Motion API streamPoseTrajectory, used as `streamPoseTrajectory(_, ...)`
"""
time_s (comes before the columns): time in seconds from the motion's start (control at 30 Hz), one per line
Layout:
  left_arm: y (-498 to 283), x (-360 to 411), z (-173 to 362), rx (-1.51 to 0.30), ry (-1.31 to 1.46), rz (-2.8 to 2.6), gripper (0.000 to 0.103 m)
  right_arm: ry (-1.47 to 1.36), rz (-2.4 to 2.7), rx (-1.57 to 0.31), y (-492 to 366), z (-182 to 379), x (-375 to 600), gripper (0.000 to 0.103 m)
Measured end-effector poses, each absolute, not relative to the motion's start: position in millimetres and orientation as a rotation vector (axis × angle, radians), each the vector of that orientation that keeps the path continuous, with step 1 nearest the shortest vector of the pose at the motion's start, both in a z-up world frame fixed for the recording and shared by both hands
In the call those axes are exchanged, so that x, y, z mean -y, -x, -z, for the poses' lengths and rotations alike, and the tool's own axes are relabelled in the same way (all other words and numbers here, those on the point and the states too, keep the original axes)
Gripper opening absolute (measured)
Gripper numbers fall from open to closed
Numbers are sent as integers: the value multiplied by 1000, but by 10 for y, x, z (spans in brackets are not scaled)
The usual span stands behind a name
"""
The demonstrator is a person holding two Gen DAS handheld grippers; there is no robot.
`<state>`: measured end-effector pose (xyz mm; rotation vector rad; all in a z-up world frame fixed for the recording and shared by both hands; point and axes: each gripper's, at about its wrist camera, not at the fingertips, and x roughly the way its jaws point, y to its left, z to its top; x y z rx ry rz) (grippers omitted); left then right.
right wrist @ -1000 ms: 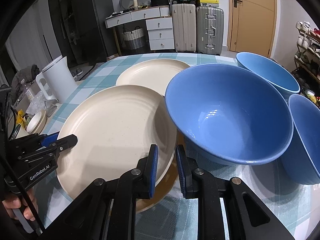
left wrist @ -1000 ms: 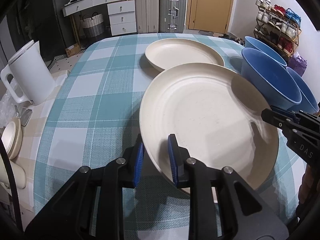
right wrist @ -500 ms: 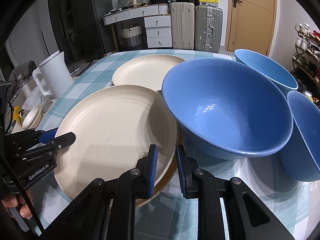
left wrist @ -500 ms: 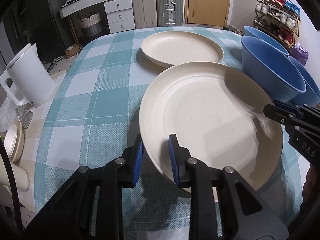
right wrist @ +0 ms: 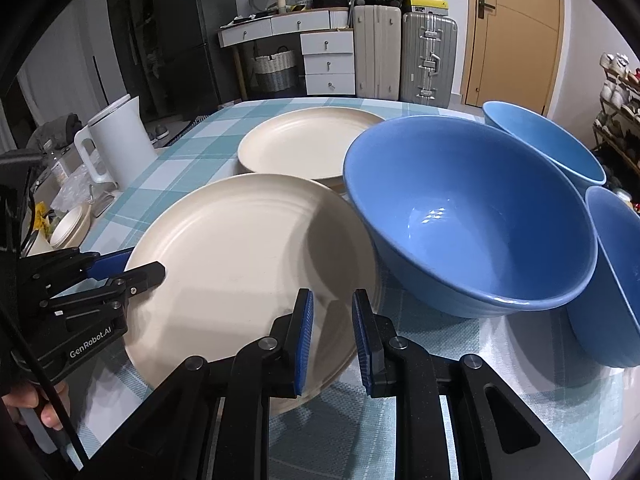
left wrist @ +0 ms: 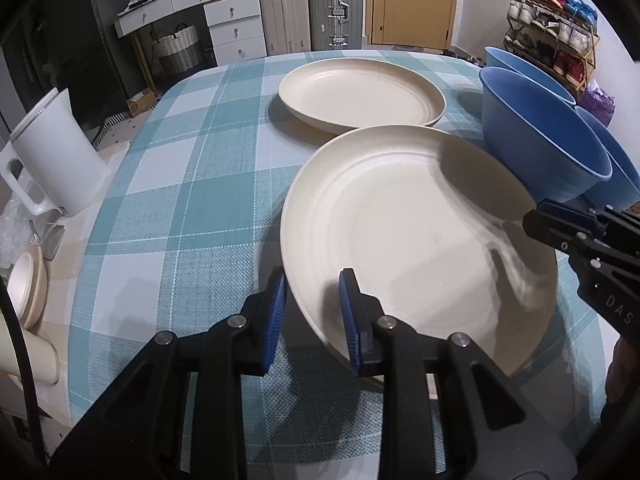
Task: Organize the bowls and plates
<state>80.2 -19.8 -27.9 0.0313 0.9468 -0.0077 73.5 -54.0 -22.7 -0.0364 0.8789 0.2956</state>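
— Two grippers on one item. Starting closest in: what can't be verified?
— Left gripper (left wrist: 312, 296): its fingers straddle the near plate's (left wrist: 400, 220) closest rim, one pad outside, one over the inner face. The jaws are narrow and have just been easing apart with the rim between them. Whether the pads press it, I cannot tell. Right gripper (right wrist: 332, 320): clamped narrow on the opposite rim, which passes between its pads.
— Anything hidden or cut off?
— The fingers hide the plate's underside, so whether it rests on the checked tablecloth (left wrist: 180, 200) is undetermined. The large blue bowl (right wrist: 460, 208), just beyond the right fingers, covers part of the rim.
— Orientation?
— Round, so no long axis. Face up, spanning from one pair of fingers to the other.
— Legible writing?
— "GenRobot.AI" on the left gripper's body. "DAS" on the right's, remainder cut off.
— Further out?
— Far plate (left wrist: 360, 92), face up, ahead of both pairs of fingers, its nearest edge covered by the near plate. Two more bowls (right wrist: 540, 140) right of the right fingers, one cropped. White kettle (left wrist: 52, 152) well left.
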Motion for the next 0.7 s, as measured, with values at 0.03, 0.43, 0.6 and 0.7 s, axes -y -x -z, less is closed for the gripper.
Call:
streamPoseTrajectory(0.03, -807, 190, 288, -952, -24, 13, 24, 34, -297, -879, -738, 224, 542, 21)
streamPoseTrajectory(0.43, -731, -17, 22, -886, 108, 28, 73, 5, -338, -804, -599, -41, 640, 56)
streamPoseTrajectory(0.6, -626, -106, -312, -797, 149, 43, 89, -38, -422, -750, -515, -279, 710, 82)
streamPoseTrajectory(0.7, -590, -148, -471, -761, 174, 46, 102, -34, -440, -714, -447, -455, 725, 87)
